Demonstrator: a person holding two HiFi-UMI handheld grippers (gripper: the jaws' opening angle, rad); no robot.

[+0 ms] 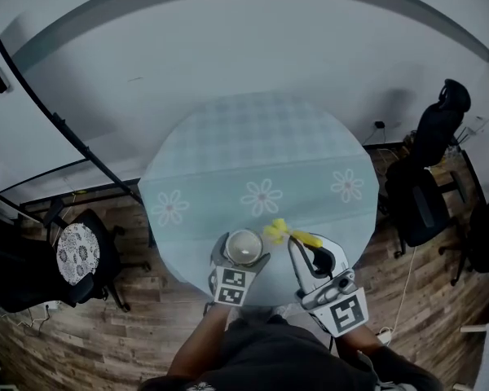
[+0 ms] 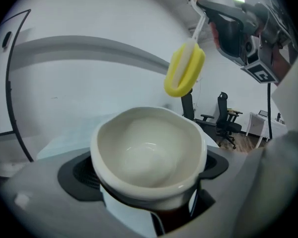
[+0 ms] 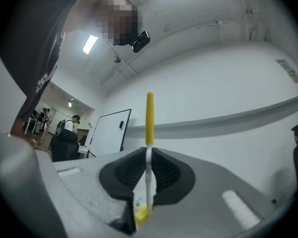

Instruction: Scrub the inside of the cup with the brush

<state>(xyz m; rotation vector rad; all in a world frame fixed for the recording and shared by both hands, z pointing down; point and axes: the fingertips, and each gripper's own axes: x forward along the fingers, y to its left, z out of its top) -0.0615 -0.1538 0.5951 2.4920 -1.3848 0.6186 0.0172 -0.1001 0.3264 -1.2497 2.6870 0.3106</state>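
A white cup (image 2: pixel 150 150) sits clamped between the jaws of my left gripper (image 2: pixel 149 175), mouth up and empty inside. From the head view the cup (image 1: pixel 244 246) hangs over the near edge of the round table (image 1: pixel 261 169), held by the left gripper (image 1: pixel 240 259). My right gripper (image 3: pixel 148 177) is shut on the thin white and yellow handle of the brush (image 3: pixel 149 133). The brush's yellow sponge head (image 2: pixel 185 69) hovers above and behind the cup's rim, not inside it. In the head view the yellow brush head (image 1: pixel 277 232) lies just right of the cup, with the right gripper (image 1: pixel 303 255) beside it.
The table wears a pale green cloth with daisy prints (image 1: pixel 262 196). Black office chairs stand on the wood floor at the left (image 1: pixel 73 259) and at the right (image 1: pixel 420 202). A curved black rail (image 1: pixel 49 112) runs along the left.
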